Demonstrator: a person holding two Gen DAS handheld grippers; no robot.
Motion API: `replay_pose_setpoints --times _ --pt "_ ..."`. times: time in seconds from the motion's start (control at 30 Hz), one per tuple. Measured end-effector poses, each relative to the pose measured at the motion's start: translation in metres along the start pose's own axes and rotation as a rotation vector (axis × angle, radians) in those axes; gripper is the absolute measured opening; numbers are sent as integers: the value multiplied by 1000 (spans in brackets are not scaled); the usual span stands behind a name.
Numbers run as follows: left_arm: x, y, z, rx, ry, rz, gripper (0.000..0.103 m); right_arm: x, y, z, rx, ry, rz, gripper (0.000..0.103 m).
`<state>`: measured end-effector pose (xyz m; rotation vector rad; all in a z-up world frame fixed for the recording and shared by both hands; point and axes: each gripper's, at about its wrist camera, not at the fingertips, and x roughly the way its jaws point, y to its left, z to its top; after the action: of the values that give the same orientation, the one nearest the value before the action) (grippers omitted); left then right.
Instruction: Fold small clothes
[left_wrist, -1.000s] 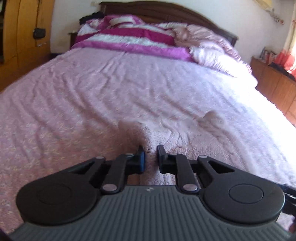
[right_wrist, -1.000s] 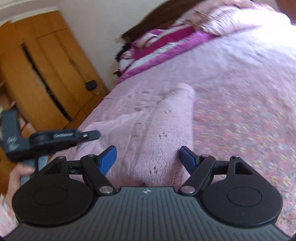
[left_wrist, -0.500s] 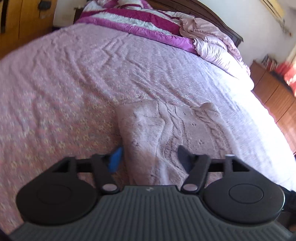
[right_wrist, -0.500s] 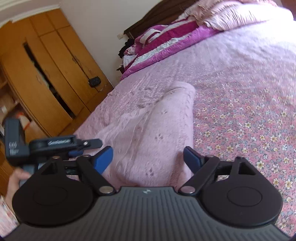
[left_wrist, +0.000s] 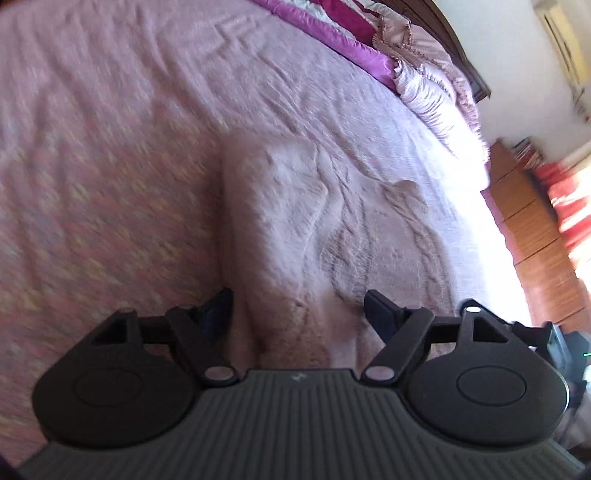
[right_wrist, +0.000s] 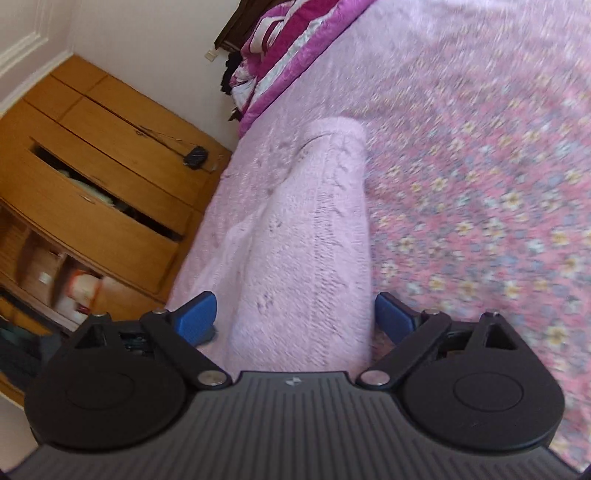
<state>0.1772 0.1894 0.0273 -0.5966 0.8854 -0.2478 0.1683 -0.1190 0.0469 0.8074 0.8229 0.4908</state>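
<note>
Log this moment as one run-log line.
garment: pink knit sweater flat on floral bedspread | left gripper: just opened, empty | right gripper: just opened, empty | fingers straddle sweater

Folded pink knit sweater (left_wrist: 314, 221) on bed

Bedspread (right_wrist: 498, 184) pattern smeared by blur; knit garment's (left_wrist: 314, 221) near end hidden behind gripper body.

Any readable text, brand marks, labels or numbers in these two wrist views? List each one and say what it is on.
No readable text in either view.
Left gripper: a small pale emblem on its ribbed grey body, a mark and not letters.
Right gripper: the same small emblem, no letters.
Boxes in the open wardrobe: pale labels, too blurred to read.
Pink knitted garment and floral bedspread: no tags or print visible.
</note>
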Motion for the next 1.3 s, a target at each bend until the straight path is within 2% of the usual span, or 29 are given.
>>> replay_pose_setpoints --times 0.07,0.1,0.2,0.23,0.27,0.33,0.37,0.43,0.67,0.83,1.07,1.17,1.3 --pt "3 4 -1 -22 -15 -9 77 7 -1 3 16 15 9 97" --pt "3 6 -2 -34 -22 -16 73 11 -1 4 14 22 14 97" --pt "3 8 -3 -35 -22 -34 52 18 3 7 2 34 8 97" --pt "2 10 -3 -46 -20 -48 45 20 6 8 4 31 -5 89" --pt "1 11 -2 -55 -19 -58 43 21 10 8 0 28 -21 75" --pt "-3 12 1 -76 -17 -77 39 22 15 9 -18 21 -48 62" --pt "-5 13 2 -83 -18 -87 39 20 19 10 -25 18 -41 57" --pt "-11 8 4 -84 -26 -105 38 14 27 13 -55 11 -28 54" --pt "-29 -33 -2 -38 -28 -143 37 -26 47 26 -51 -9 15 53" --pt "-45 -72 -27 36 -35 -178 37 -80 53 20 -85 -41 12 53" --pt "-55 -114 -73 104 2 -232 36 -167 45 4 -96 -95 0 53" --pt "-48 -124 -99 180 30 -208 37 -196 34 -10 -90 -109 -20 53" --pt "-29 -125 -131 256 83 -124 37 -210 -2 -37 -42 -103 -90 53"
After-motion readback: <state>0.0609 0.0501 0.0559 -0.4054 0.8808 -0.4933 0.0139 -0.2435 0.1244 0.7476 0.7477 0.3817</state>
